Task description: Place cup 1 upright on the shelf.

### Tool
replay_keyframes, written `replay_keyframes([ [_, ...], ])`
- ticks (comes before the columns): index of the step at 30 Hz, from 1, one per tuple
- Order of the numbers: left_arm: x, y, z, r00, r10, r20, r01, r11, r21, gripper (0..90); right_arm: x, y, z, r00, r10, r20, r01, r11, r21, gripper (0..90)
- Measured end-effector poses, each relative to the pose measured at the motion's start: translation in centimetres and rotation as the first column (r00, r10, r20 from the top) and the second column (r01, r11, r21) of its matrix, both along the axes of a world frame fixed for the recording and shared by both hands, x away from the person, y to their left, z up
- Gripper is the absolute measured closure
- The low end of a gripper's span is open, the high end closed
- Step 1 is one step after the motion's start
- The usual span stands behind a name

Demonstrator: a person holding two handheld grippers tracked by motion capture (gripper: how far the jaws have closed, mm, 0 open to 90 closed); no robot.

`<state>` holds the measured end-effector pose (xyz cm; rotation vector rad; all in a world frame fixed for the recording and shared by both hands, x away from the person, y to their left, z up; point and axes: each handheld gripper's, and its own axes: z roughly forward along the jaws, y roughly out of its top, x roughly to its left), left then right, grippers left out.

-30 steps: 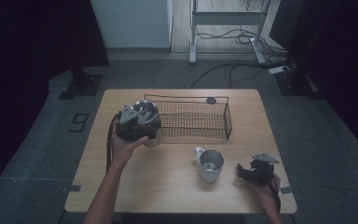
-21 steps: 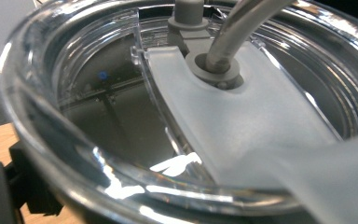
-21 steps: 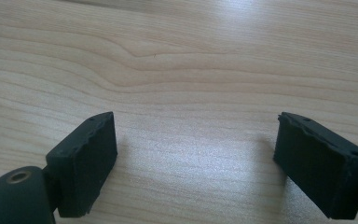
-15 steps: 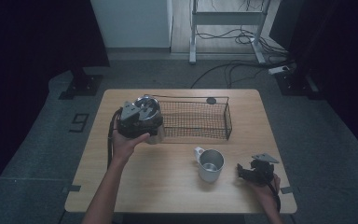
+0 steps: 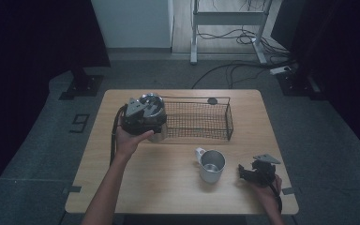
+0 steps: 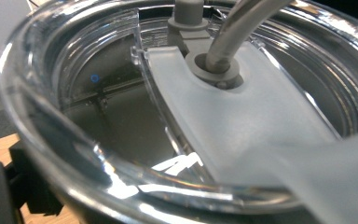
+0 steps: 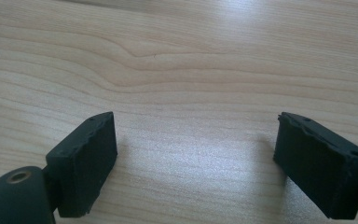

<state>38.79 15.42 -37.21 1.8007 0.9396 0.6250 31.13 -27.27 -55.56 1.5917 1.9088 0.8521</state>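
Observation:
A steel tumbler with a clear lid (image 5: 150, 100) hangs above the table at the left end of a black wire basket (image 5: 228, 123). My left gripper (image 5: 144, 119) is shut on it and hides its middle. In the left gripper view the clear lid (image 6: 98, 154) is very close, with a frosted tab and a grey straw (image 6: 228, 37) through it. A pale metal mug (image 5: 212, 165) stands upright in front of the basket, handle to the left. My right gripper (image 5: 243, 171) rests near the table's front right, jaws toward the mug. It stands open (image 7: 196, 158) over bare wood.
A small dark round object (image 5: 212, 101) lies on the wooden table (image 5: 168, 187) behind the basket. The basket looks empty. Dark floor surrounds the table; a metal stand and cables are beyond its far edge.
My left hand has carried the tumbler a little farther from me and to the right, up against the basket's left end. The right gripper and the mug have stayed put.

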Motion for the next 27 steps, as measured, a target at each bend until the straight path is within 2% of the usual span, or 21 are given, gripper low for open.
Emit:
replay_keyframes([
  [14, 1.5, -0.8, -0.3, 0.9999, -0.002, -0.012, 0.002, 1.0, -0.008, 3.7, 0.0, 0.0, 0.0, 1.0, 0.003, 0.001, -0.003, 1.0, 0.003, 12.8],
  [27, 2.6, -1.6, 0.2, 1.0, -0.003, -0.005, 0.003, 0.9997, -0.023, 3.7, 0.0, 0.0, 0.0, 1.0, 0.002, 0.0, -0.002, 1.0, 0.002, 12.8],
])
